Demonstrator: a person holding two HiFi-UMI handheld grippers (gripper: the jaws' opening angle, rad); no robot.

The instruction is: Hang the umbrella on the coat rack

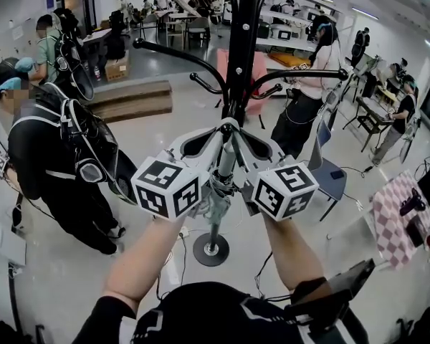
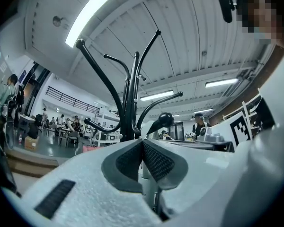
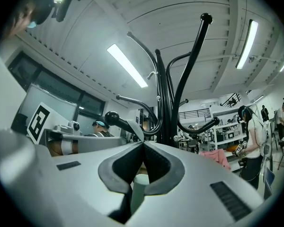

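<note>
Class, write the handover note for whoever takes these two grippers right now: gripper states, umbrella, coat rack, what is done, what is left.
Left gripper: shut on the umbrella.
Right gripper: shut on it too, right beside the left.
The umbrella is folded and held upright, close in front of the coat rack, not on any hook.
Done: umbrella gripped and brought to the rack.
Left: lift it to a hook, hang it, open both grippers.

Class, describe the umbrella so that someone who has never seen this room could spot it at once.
Find the tall black coat rack. Just in front of its pole, the left gripper and right gripper clamp one stick between them: the umbrella. It is pale, slim and folded, unlike the rack's dark curved hooks.
</note>
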